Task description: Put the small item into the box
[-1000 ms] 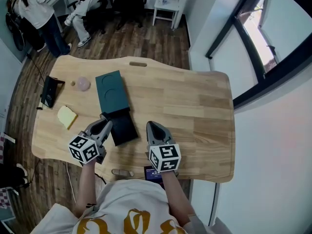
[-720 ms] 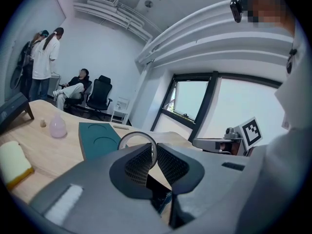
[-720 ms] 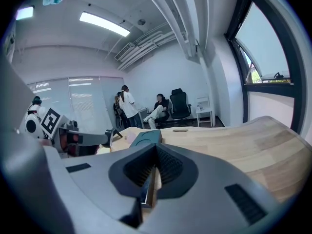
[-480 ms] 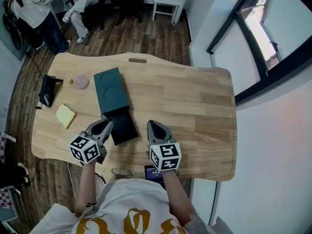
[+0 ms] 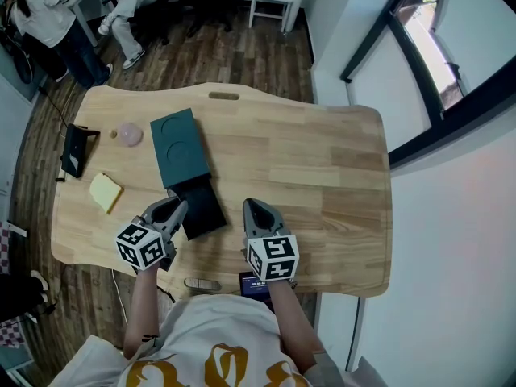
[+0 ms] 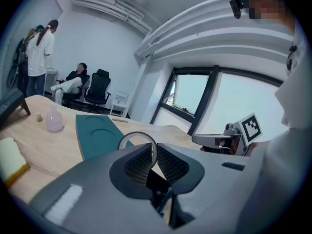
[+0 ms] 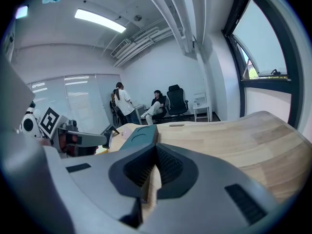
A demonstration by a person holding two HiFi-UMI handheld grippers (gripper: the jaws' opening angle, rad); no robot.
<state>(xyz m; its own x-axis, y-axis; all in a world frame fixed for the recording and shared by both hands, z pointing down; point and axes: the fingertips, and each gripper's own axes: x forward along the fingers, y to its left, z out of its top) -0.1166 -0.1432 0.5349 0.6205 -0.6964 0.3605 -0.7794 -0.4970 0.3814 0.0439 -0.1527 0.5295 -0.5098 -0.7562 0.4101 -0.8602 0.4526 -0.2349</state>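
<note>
The person holds both grippers side by side, jaws pointing away from the body, above the near edge of the table (image 5: 322,176), bare forearms (image 5: 141,305) reaching forward. The left gripper (image 5: 172,205) (image 6: 152,149) is pinched on a thin ring (image 6: 136,133) that stands above its tips. The right gripper (image 5: 251,206) (image 7: 156,152) has its jaws pressed together with nothing between them.

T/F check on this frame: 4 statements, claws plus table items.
1. The left claw is shut on a ring. True.
2. The right claw is wide open. False: it is shut, with nothing in it.
3. The yellow sponge lies in the teal tray. False: it lies on the table, apart from the tray.
4. The pink bottle stands on the table beside the tray. True.
</note>
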